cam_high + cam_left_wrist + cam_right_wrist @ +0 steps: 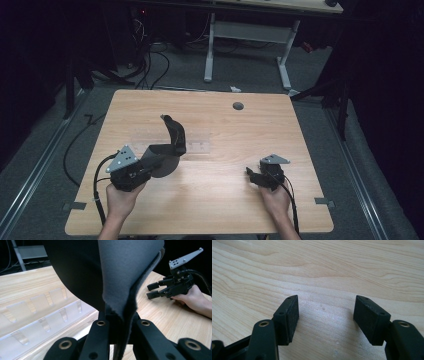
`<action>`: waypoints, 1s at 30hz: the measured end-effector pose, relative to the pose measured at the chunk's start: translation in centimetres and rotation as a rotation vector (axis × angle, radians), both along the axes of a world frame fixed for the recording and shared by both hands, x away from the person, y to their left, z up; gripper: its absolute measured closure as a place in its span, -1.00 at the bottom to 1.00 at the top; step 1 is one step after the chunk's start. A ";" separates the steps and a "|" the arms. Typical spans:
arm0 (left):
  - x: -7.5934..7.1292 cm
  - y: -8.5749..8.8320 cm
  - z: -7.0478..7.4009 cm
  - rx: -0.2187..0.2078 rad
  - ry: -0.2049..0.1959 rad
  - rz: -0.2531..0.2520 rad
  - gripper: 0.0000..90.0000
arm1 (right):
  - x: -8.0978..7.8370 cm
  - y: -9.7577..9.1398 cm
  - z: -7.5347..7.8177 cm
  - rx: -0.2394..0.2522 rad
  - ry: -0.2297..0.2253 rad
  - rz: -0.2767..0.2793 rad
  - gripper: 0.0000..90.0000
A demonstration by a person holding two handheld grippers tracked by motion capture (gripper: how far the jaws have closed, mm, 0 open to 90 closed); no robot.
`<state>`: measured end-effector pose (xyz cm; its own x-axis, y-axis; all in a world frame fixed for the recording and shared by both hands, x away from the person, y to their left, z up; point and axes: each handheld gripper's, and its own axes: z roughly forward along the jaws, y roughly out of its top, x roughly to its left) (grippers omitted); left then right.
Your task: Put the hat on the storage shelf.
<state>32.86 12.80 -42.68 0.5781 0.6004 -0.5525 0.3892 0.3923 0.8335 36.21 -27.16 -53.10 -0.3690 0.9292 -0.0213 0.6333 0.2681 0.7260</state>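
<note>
Left tool (150, 167) is clamped on a dark grey sock (172, 137), held raised over a clear plastic rack (200, 147) lying mid-tabletop (225, 210). Left tool's view shows the sock's fabric (125, 277) pinched between the jaws and the rack's slots (45, 322). Right tool (252, 176) rests near the right front, jaws apart (325, 315) over bare wood. Tabletop edges well apart from both.

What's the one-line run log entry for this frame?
left gripper: shut on dark curved pad, lifted above clear rack | right gripper: open, empty, near table
</note>
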 end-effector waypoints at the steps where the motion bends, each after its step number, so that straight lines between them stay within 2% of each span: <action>1: 0.0 0.1 0.1 0.002 -0.003 0.004 0.91 | 0.0 0.0 0.0 0.000 0.000 0.000 -0.17; 20: 1.5 2.6 1.4 -0.027 -0.028 0.083 0.92 | 0.0 0.0 0.0 0.002 0.002 0.003 -0.18; 30: 2.7 3.9 1.9 -0.024 -0.042 0.126 0.92 | 0.0 0.0 0.0 0.002 0.002 0.002 -0.18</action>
<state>35.52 16.67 -40.75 0.5218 0.6567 -0.5445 0.3006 0.4559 0.8378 36.18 -27.13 -53.10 -0.3712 0.9284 -0.0185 0.6343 0.2681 0.7251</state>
